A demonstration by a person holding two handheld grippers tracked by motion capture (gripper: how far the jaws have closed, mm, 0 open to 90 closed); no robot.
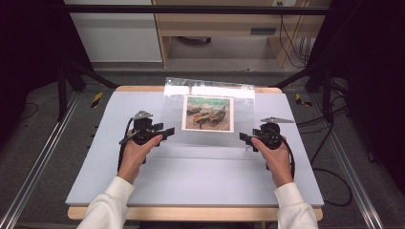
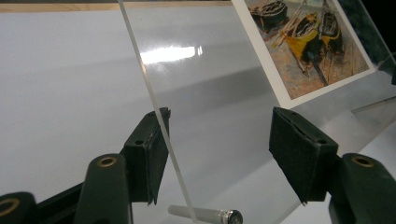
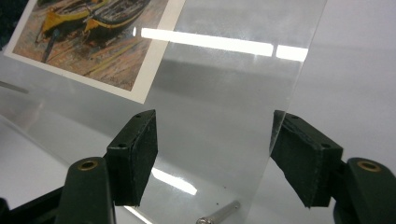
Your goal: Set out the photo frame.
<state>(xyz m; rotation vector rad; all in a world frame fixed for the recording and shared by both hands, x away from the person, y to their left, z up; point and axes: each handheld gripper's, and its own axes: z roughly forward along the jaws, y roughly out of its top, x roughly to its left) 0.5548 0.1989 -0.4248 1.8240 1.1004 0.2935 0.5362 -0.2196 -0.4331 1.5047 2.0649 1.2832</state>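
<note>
Two grippers, left gripper [image 1: 168, 130] and right gripper [image 1: 243, 138], agape astride clear frame [image 1: 208, 116], seemingly ungripped, pale table [image 1: 191, 171], dim room.

The boat picture [image 2: 308, 46] is getting cropped by the top edge, and the small metal pin [image 3: 219, 212] is running off the bottom.

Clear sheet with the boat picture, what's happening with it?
A person holds a gripper in each hand at either side of a tilted clear acrylic sheet with a boat picture on it, over the grey mat. The left gripper and right gripper both have their jaws open around a side edge of the sheet, neither clamped yet.
</note>
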